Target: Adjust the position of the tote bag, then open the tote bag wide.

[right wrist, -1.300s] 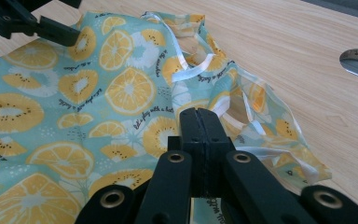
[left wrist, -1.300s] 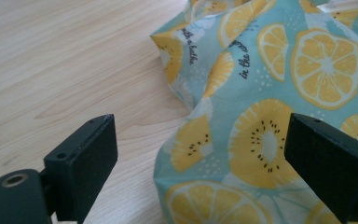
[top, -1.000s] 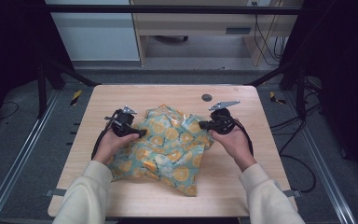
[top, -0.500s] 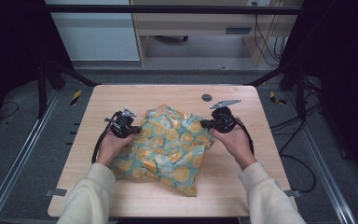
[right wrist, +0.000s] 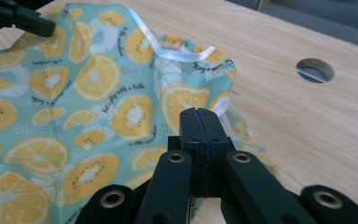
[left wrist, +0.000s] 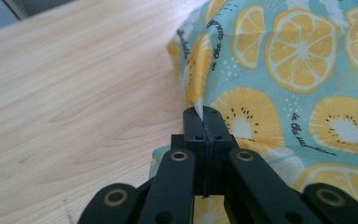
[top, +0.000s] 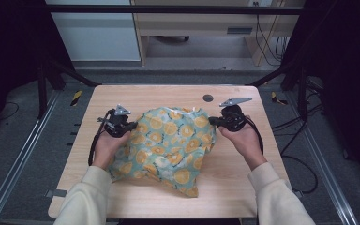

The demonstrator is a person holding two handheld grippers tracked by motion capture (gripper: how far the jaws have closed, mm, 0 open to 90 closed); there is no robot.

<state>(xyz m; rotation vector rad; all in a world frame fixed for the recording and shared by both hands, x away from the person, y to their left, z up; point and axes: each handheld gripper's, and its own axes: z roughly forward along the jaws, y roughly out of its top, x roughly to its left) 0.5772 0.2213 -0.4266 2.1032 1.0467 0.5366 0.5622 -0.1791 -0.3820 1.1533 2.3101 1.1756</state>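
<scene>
The cloth (top: 171, 143) is pinched at opposite edges by the left gripper (top: 132, 125) and right gripper (top: 212, 121), jaws pressed together, apparently so it can be drawn taut between them

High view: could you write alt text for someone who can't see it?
A person's two hands each hold a gripper, the left gripper and right gripper pinching opposite edges of a teal cloth printed with orange slices. It lies rumpled on a wooden table.
</scene>
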